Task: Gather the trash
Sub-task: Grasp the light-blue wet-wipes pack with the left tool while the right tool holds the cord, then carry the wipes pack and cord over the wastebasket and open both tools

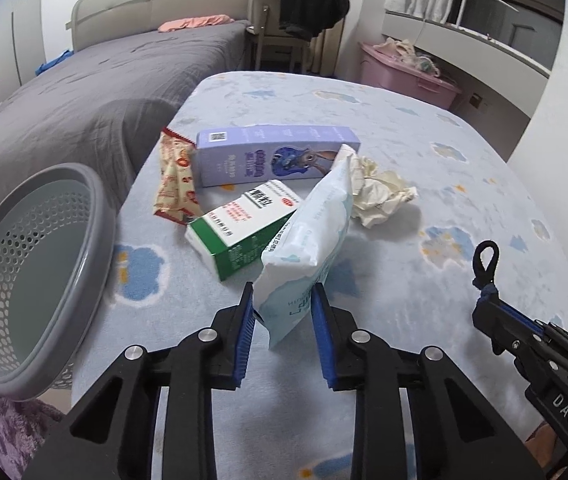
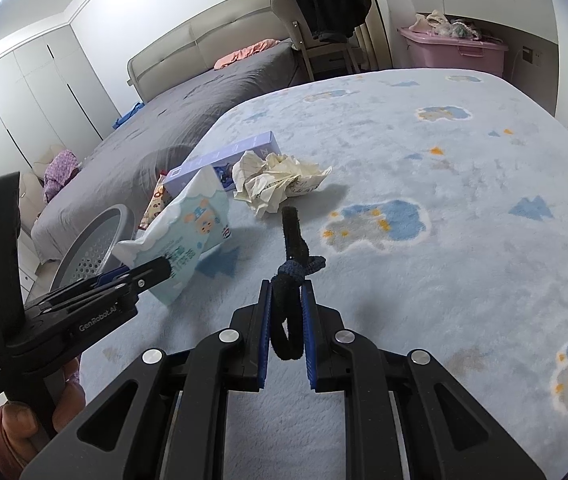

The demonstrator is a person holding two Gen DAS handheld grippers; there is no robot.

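Left wrist view: our left gripper (image 1: 282, 300) has its jaws clamped on the wet-wipes pack (image 1: 309, 236), lifted off the blue blanket (image 1: 423, 128) near its left edge, by the grey basket (image 1: 36, 272). Right wrist view: our right gripper (image 2: 287, 300) pinches a knotted black hair tie (image 2: 293, 276); crumpled paper (image 2: 280, 180) lies ahead.
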